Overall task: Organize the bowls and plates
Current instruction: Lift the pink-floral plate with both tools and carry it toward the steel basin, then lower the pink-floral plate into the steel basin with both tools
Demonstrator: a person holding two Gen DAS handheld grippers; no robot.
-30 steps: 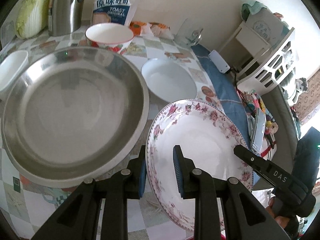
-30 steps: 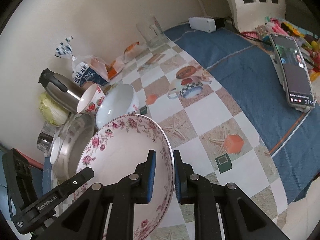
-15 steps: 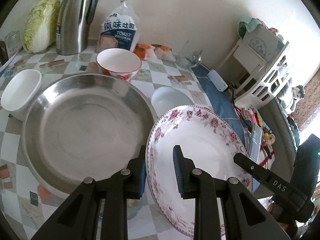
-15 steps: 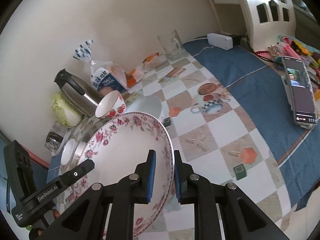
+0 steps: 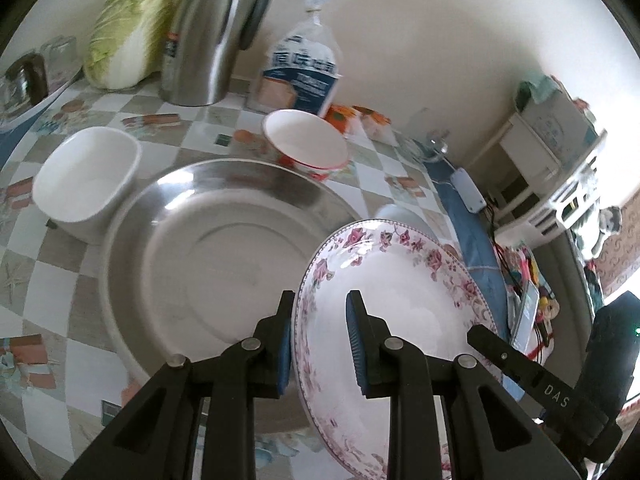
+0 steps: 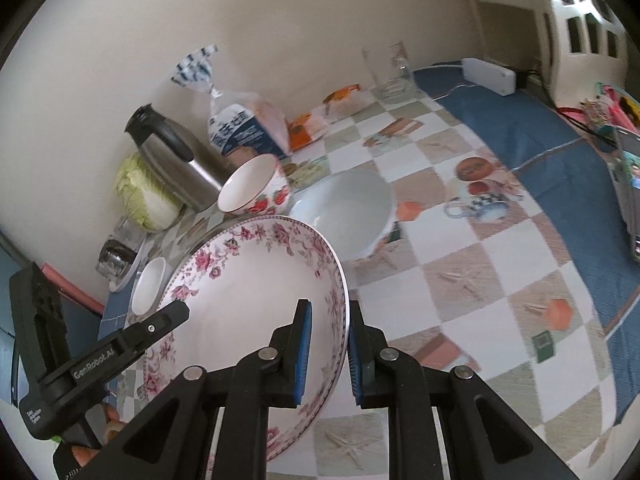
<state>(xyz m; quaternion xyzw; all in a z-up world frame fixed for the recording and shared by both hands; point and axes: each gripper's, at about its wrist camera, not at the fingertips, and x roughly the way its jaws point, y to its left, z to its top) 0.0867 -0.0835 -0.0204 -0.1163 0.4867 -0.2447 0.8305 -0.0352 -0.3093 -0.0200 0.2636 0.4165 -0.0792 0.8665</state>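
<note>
A white plate with a pink floral rim (image 5: 404, 296) (image 6: 256, 292) hangs above the table, held from both sides. My left gripper (image 5: 320, 344) is shut on its left rim and my right gripper (image 6: 327, 354) is shut on its right rim. Left of the plate lies a big steel basin (image 5: 216, 248), partly under the plate's edge. Behind it stand a strawberry-patterned bowl (image 5: 306, 142) (image 6: 256, 188), a square white bowl (image 5: 86, 184) and a round white bowl (image 6: 346, 208), which the plate mostly hides in the left wrist view.
At the back wall stand a steel kettle (image 5: 212, 40), a cabbage (image 5: 128, 32), a bread bag (image 5: 300, 76) and a glass mug (image 6: 390, 70). A blue cloth (image 6: 540, 148) covers the table's right part, with a phone (image 6: 632, 188) on it. A white shelf (image 5: 560, 184) stands beyond.
Both grippers have pulled back and risen slightly with the plate. The basin and bowls now sit farther off, and the kettle and cabbage have come fully into view.
</note>
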